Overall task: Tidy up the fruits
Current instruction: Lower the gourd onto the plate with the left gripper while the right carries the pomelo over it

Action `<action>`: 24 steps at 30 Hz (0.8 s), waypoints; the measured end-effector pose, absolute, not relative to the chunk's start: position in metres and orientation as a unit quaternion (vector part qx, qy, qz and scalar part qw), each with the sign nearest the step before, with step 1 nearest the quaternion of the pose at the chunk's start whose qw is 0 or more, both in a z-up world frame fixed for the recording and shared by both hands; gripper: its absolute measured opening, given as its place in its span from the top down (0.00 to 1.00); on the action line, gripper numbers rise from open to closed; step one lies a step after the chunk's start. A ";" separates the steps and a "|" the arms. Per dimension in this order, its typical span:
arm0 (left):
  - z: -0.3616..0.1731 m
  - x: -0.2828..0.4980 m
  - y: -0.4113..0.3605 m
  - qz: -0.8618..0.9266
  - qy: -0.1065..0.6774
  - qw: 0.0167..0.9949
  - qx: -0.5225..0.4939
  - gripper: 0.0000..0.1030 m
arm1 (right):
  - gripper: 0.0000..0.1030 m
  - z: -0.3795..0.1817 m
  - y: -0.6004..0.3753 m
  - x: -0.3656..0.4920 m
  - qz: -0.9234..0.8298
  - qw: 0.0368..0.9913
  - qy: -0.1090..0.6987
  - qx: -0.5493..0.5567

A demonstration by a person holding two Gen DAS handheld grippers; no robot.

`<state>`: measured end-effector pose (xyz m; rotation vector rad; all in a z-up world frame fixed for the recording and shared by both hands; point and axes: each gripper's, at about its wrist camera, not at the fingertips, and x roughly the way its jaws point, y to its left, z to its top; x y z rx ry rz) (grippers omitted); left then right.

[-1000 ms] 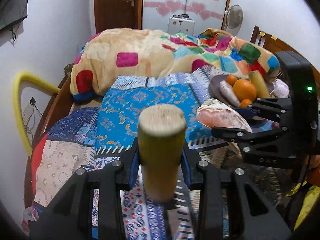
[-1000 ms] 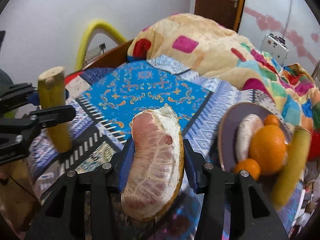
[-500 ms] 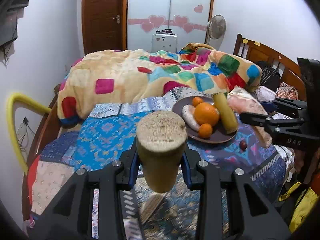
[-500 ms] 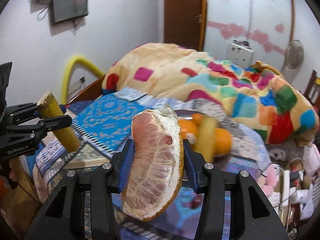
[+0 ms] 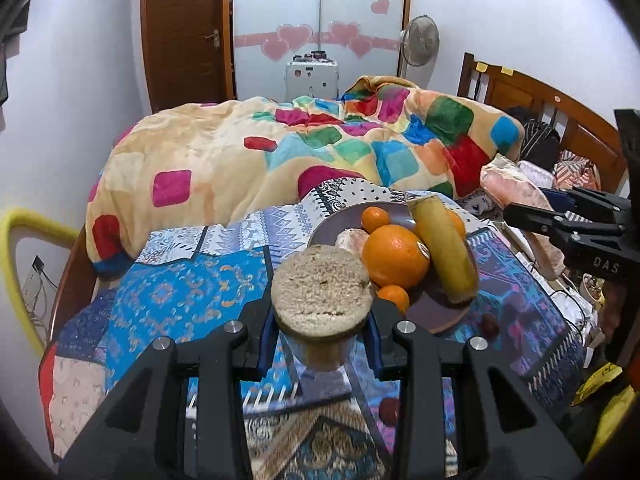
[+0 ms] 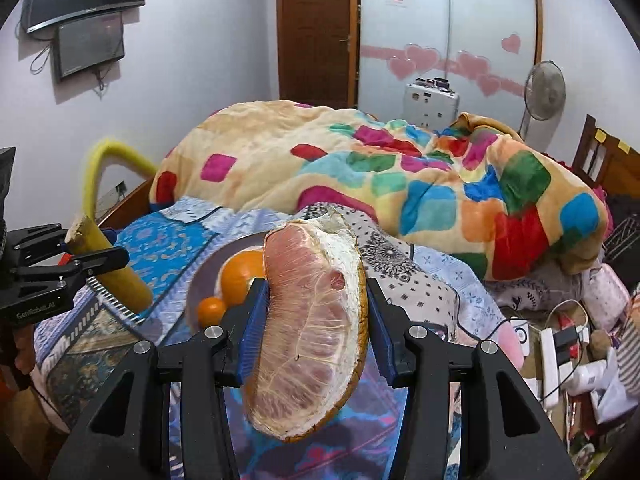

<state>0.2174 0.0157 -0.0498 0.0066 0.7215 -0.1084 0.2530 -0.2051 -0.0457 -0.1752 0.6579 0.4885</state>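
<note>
Two grippers converge on the plate (image 5: 436, 316) of fruit on a quilted bed (image 5: 180, 292), each with a load clamped in its jaws. The left gripper (image 5: 320, 344) is clenched on a yellow cane stick (image 5: 322, 292), its fibrous cut end facing the lens; the right gripper (image 6: 314, 328) is clenched on a pomelo wedge (image 6: 312, 328), pink flesh and white pith showing. A second ago both views looked mostly at blue quilt, with the plate off to one side; now the left view has the plate just ahead of the stick, and the right view has it directly behind the wedge, largely hidden by it. On the plate lie a big orange (image 5: 396, 256), two small oranges, a pale peeled piece and a second cane stick (image 5: 444, 252) leaning across. The shift reads as a carry toward the plate, with both pieces held above the quilt and neither yet set down. The right gripper and its wedge show at the right edge of the left view, beside the plate; the left gripper and stick sit at the left edge of the right view, near the rim. Space on the plate looks tight, so each piece probably needs a gap beside the oranges. Two small dark red fruits (image 5: 489, 325) lie on the quilt just off the plate, apparently not yet gathered.
</note>
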 end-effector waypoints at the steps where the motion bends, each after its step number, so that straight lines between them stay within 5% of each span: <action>1: -0.051 0.224 0.016 -0.053 0.354 0.934 0.003 0.65 | 0.57 -0.049 -0.206 0.257 0.234 0.915 0.318 -0.085; 24: -0.068 0.308 -0.018 -0.052 0.376 0.924 0.054 0.64 | 0.57 -0.089 -0.205 0.292 0.239 0.913 0.325 -0.061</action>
